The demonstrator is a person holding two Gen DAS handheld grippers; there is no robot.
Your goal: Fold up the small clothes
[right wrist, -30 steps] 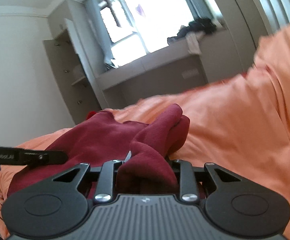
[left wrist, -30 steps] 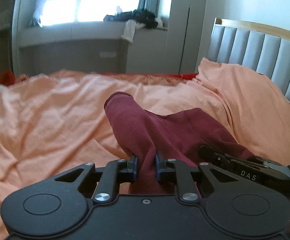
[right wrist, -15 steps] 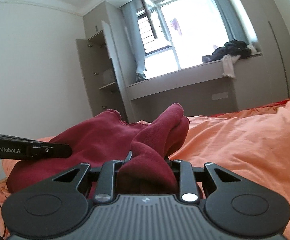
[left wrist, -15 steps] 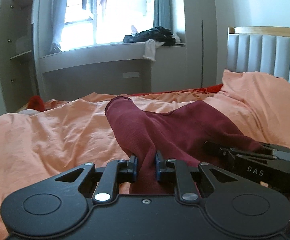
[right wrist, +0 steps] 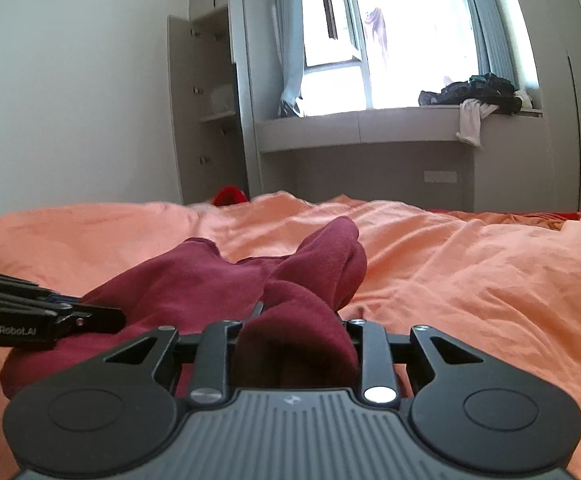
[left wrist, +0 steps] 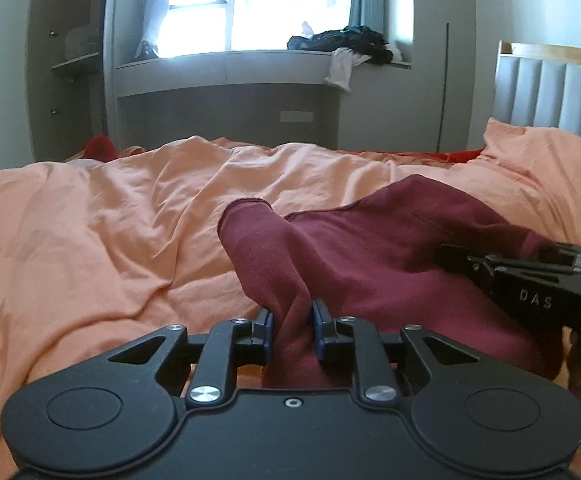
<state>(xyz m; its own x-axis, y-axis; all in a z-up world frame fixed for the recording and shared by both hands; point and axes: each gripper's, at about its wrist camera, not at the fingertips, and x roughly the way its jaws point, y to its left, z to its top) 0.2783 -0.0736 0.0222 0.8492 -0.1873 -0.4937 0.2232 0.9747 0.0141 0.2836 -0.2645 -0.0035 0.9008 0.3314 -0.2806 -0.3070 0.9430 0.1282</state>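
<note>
Showing headboard [left wrist: 546,92] beyond garment [left wrist: 370,256]

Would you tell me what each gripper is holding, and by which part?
Both hold the maroon garment: the left gripper pinches a bunched fold near one end, the right gripper a bunched fold at the other.

Maroon garment [left wrist: 370,256], soft knit, bunched and rumpled; near edge lifted, far cuff folded back, rest draped on orange bedding.
</note>
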